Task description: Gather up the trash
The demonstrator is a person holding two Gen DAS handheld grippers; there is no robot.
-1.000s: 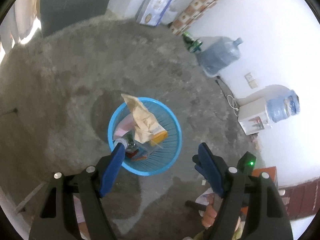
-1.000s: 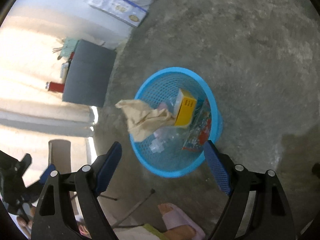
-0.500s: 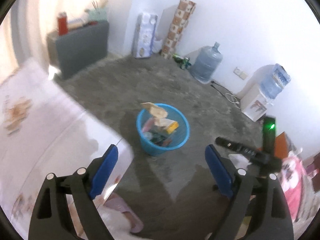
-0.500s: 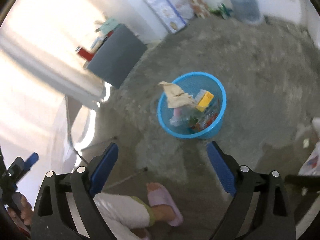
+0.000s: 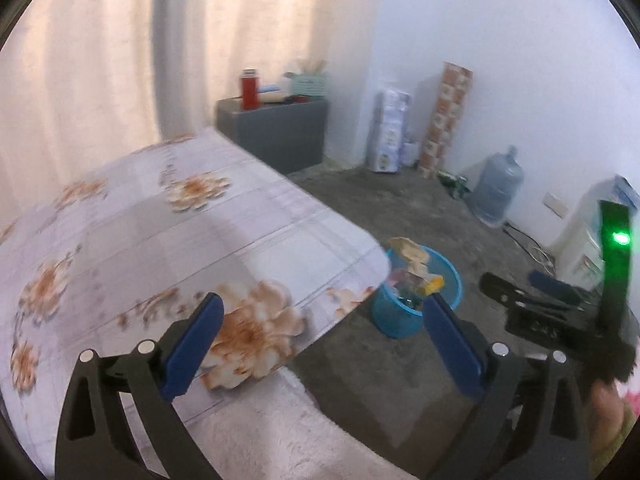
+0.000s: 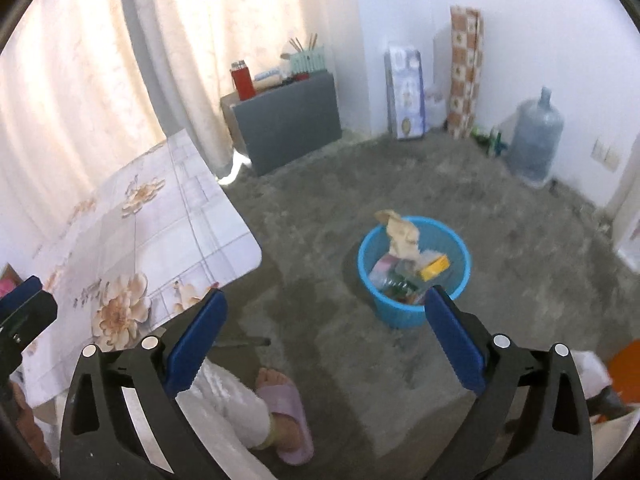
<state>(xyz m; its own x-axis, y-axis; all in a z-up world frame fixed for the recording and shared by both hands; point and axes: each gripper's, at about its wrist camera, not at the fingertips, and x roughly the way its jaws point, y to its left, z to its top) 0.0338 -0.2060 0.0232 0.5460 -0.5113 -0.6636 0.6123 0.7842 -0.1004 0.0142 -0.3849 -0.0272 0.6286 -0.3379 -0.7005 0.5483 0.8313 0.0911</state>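
Observation:
A blue mesh bin (image 6: 414, 276) stands on the grey floor, filled with trash: a crumpled brown paper bag (image 6: 400, 236), a yellow box (image 6: 434, 267) and wrappers. In the left wrist view the same bin (image 5: 420, 300) sits just past the table corner. My left gripper (image 5: 324, 340) hovers over the floral table (image 5: 160, 240), its jaws opening wide with nothing between them. My right gripper (image 6: 324, 340) hangs above the floor well short of the bin, jaws also opening, empty. The right gripper's body (image 5: 560, 308) with a green light shows at the right of the left wrist view.
A person's leg and lilac slipper (image 6: 288, 416) are on the floor below the right gripper. A grey cabinet (image 6: 284, 120) with a red flask stands by the curtains. A large water bottle (image 6: 534, 140), a patterned roll and a white box line the far wall.
Both grippers have pulled up and back from right above the bin, which now looks small and distant. Their jaws have spread wider. The table has come into both views.

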